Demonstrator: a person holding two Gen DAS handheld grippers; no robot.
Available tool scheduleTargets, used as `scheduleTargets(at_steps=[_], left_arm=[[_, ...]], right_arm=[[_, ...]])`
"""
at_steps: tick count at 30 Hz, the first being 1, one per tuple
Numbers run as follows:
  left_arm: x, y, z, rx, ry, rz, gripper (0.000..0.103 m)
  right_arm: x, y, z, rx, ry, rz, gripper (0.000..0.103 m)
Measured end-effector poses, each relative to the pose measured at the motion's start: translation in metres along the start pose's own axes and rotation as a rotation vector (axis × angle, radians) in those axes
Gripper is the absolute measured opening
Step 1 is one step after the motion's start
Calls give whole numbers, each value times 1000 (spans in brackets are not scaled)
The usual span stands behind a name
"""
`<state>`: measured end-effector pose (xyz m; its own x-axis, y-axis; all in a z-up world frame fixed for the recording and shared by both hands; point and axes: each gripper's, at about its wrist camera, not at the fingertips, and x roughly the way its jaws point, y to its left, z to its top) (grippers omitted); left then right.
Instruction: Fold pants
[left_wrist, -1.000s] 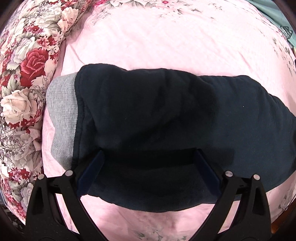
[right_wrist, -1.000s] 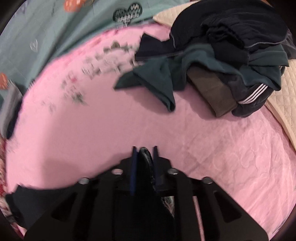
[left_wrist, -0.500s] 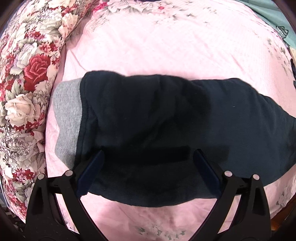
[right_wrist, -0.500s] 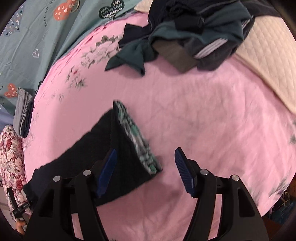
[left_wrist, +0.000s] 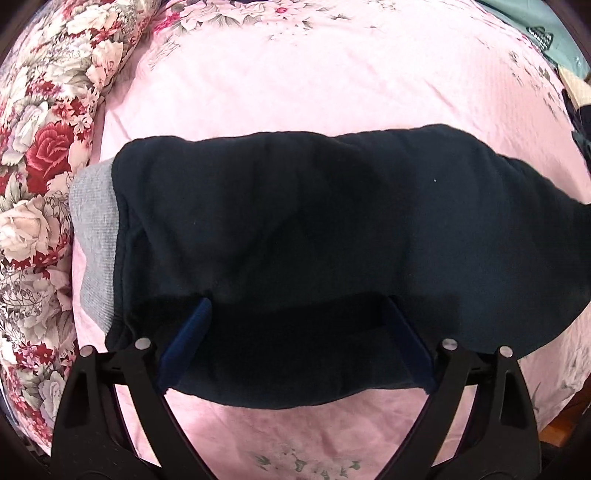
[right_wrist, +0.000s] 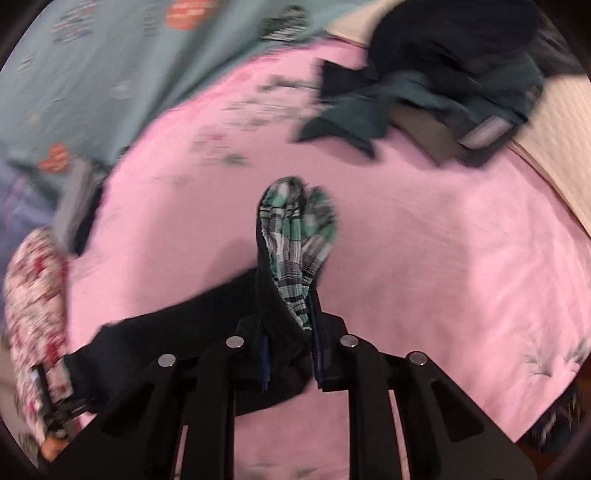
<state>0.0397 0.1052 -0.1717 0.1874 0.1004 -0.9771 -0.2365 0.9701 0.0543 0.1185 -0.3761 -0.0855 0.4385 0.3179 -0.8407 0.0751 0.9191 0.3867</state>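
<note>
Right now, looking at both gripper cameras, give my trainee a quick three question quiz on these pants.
1. True or false: the right gripper has its jaws closed on the pants.
2. Which colour is the cuff at the left end of the pants: A) grey, B) red, C) white?
3. Fill in: the left gripper has its jaws spread wide, so it is ____.

Key: 1 true, it pinches the end with the checked lining. 2 A. 3 open.

Dark navy pants with grey ribbed cuff and plaid lining lie folded lengthwise across pink bedding.
</note>
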Motion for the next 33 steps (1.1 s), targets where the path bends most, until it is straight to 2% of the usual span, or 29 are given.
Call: scheduleTargets(at_steps=[2,4,6,7,8,9,10,11,13,16,18,20,22,26,27,28,29,30,31,33], left_arm=[[-3,2,-1,-15,0,-19,93],[-6,5,-4,-30,-6,-50,93],[-10,7,-5,-36,-15,-66,93],[-12,8,-6,-36,-19,-67,93],[-14,9,-7,-37,-21,-69,93],[-16,10,-8,-38,-22,-73,93],[-17,12,-10,-40,-25,-78,93],[-19,15,-11,-40,-26,-77,93],[-25,15,-18,-45,-33,-75,94],[-27,25,-18,-78,-29,-91,94],[-25,27,-17,-92,-22,-103,94],[-23,29,-16,-95,-17,-105,94],[-22,28,-14,-91,-14,-110,94],[-22,22,-12,-76,-8,-117,94],[-22,21,-12,-73,-7,-117,95],[-22,21,-11,-72,-6,-116,95],[-21,21,-11,-72,-5,-116,95],[-21,22,-11,-72,-5,-117,95],[-21,22,-11,-74,-6,-117,95],[-23,24,-11,-80,-11,-122,95]], right_arm=[[-5,50,-7,-118,16,107,18],[5,102,-23,-228,75,220,18],[23,139,-40,-312,136,281,18],[36,154,-51,-344,157,283,20],[56,167,-64,-369,196,274,24],[78,176,-76,-392,253,259,34],[96,180,-83,-405,298,236,54],[116,183,-92,-401,359,205,58],[113,187,-95,-391,334,217,68],[103,186,-84,-349,403,356,69],[92,177,-71,-286,376,414,69],[86,165,-57,-226,332,398,69],[92,161,-48,-195,316,362,61],[122,182,-66,-271,411,273,58],[127,188,-75,-312,431,251,51],[131,199,-86,-385,435,196,38],[126,198,-93,-429,417,153,35],[126,202,-94,-439,407,137,26],[123,202,-91,-414,406,153,20],[111,200,-83,-383,388,203,18]])
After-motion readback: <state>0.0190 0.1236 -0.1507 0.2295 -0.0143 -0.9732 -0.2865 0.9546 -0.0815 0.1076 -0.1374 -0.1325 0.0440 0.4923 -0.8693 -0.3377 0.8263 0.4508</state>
